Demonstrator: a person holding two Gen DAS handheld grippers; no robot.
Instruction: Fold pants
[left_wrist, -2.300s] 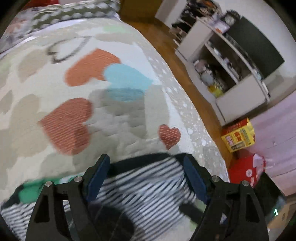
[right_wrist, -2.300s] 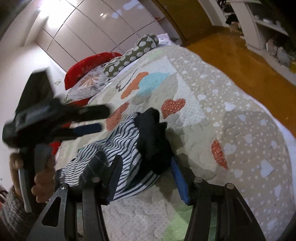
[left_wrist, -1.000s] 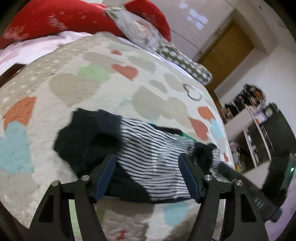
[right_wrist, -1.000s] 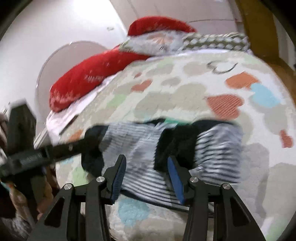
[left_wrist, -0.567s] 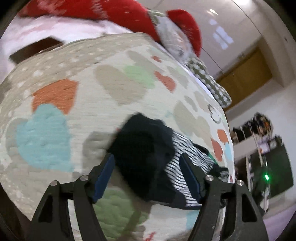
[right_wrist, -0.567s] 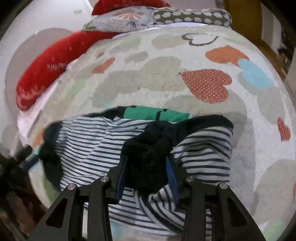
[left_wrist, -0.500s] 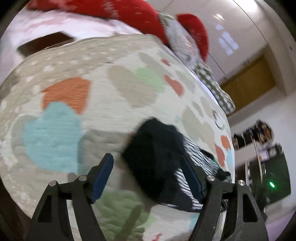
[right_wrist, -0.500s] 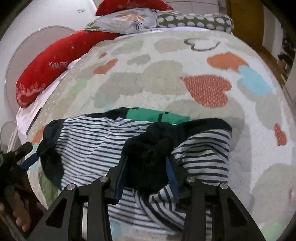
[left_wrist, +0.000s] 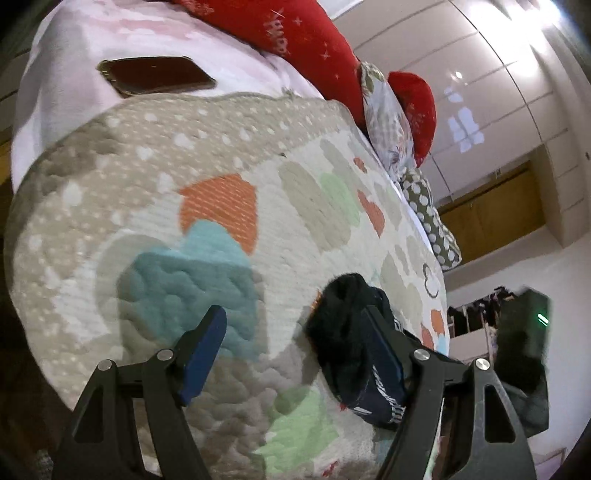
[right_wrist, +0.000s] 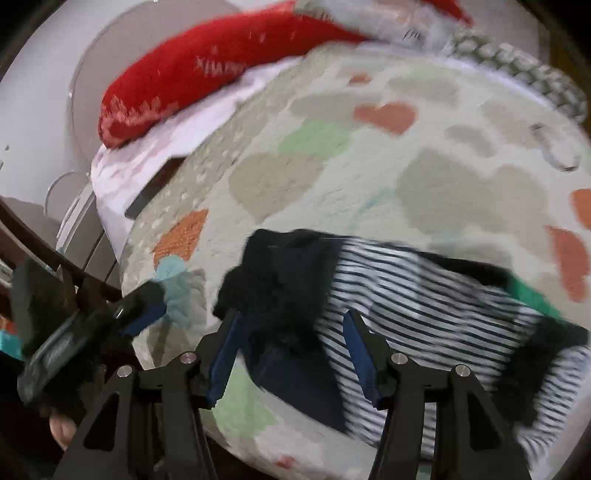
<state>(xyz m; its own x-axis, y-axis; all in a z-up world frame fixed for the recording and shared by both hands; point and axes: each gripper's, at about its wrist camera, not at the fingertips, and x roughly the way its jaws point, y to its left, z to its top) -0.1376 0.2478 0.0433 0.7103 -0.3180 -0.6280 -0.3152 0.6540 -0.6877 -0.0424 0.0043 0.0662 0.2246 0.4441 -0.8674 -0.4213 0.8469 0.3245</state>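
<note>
The pants (right_wrist: 424, 306) are black-and-white striped with dark fuzzy ends and a green band, lying bunched across the heart-patterned quilt (right_wrist: 369, 177). In the left wrist view only their dark end (left_wrist: 347, 332) shows, against my right finger. My left gripper (left_wrist: 291, 347) is open and empty, low over the quilt (left_wrist: 221, 221) beside that dark end; it also shows in the right wrist view (right_wrist: 140, 314). My right gripper (right_wrist: 291, 347) is open, its jaws either side of the dark end of the pants.
Red pillows (left_wrist: 306, 33) and a spotted cushion (left_wrist: 428, 218) lie at the head of the bed. A dark phone (left_wrist: 155, 75) rests on the pink sheet (left_wrist: 74, 55). A wooden door (left_wrist: 498, 218) and shelves stand beyond the bed.
My left gripper has slid left off the pants' dark end over bare quilt. My right gripper has let go of the middle bunch and swung left to the dark end.
</note>
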